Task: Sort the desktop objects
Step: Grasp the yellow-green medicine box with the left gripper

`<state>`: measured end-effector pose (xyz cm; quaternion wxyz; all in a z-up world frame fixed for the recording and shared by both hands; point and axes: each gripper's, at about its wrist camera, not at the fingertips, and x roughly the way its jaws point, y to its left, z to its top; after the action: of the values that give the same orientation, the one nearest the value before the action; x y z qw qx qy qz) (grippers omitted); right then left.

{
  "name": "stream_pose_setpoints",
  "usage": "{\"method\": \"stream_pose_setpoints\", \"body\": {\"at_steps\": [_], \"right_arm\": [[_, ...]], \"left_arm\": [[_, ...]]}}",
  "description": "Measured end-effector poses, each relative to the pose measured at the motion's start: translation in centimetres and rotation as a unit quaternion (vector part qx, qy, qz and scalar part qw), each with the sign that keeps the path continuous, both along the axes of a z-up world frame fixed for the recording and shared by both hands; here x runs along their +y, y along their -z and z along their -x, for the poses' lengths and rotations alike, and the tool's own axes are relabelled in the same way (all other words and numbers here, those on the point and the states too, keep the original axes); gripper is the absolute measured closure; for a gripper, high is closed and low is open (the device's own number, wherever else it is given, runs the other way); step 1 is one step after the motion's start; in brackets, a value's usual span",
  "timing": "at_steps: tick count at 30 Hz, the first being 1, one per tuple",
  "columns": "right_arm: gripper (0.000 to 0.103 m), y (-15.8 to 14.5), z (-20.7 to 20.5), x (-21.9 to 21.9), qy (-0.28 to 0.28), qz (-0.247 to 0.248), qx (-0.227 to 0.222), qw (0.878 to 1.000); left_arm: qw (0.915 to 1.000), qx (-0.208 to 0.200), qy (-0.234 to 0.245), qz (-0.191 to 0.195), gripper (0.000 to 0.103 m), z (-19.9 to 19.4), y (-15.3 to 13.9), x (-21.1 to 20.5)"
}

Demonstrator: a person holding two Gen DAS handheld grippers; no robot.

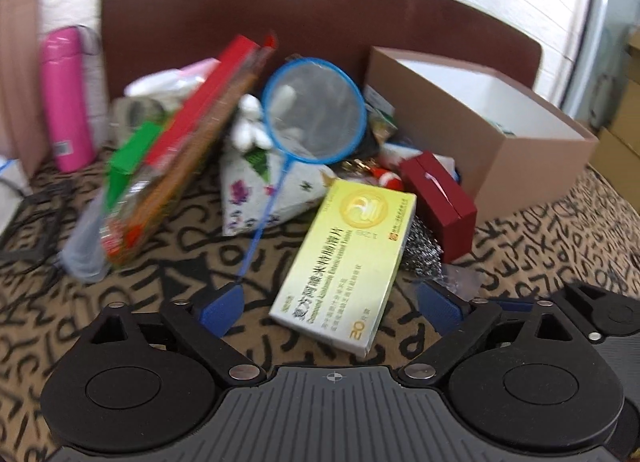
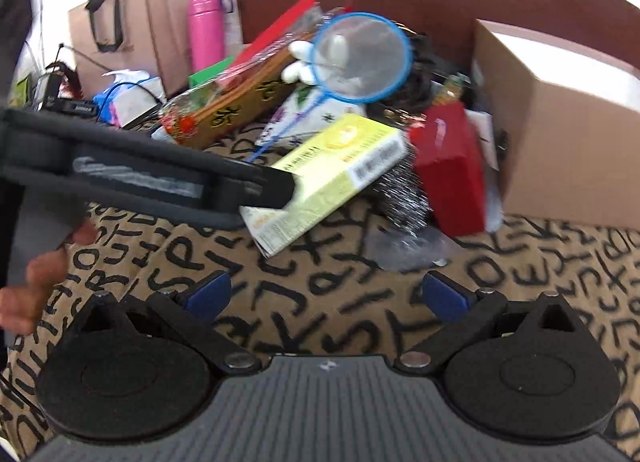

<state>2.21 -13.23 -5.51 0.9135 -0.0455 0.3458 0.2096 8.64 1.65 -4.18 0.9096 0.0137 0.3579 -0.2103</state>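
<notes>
Both my hand-held grippers, left (image 1: 332, 306) and right (image 2: 326, 294), are spread wide, empty. The pile, medicine box (image 1: 344, 258) in front, lies unsorted on the counter (image 2: 320, 302) beside the cardboard box (image 1: 480, 133); nearly everything remains.

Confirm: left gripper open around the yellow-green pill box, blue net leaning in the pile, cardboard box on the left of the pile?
Not quite: the cardboard box sits to the right of the pile, as the left wrist view shows. The rest holds: left gripper is open around the pill box, and the blue net leans in the pile.
</notes>
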Motion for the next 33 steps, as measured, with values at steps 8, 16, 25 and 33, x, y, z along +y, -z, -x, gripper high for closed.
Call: {"method": "stream_pose_setpoints", "body": {"at_steps": [8,16,25,33], "right_arm": [[0.015,0.4,-1.7,2.0,-0.033,0.008,-0.014,0.999],[0.026,1.0,-2.9,2.9,-0.054,0.011,-0.015,0.998],[0.042,1.3,-3.3,2.1,-0.059,-0.002,-0.008,0.998],[0.048,1.0,-0.9,-0.8,-0.067,-0.010,0.000,0.998]], "left_arm": [[0.9976,0.041,0.054,0.014,0.009,-3.4,1.6,-0.6],[0.9927,0.086,0.076,0.036,0.012,-6.5,3.0,-0.3],[0.9907,0.100,0.080,0.045,0.023,-6.8,3.2,-0.8],[0.9867,0.113,0.104,0.053,0.024,-3.5,2.9,-1.8]]}}
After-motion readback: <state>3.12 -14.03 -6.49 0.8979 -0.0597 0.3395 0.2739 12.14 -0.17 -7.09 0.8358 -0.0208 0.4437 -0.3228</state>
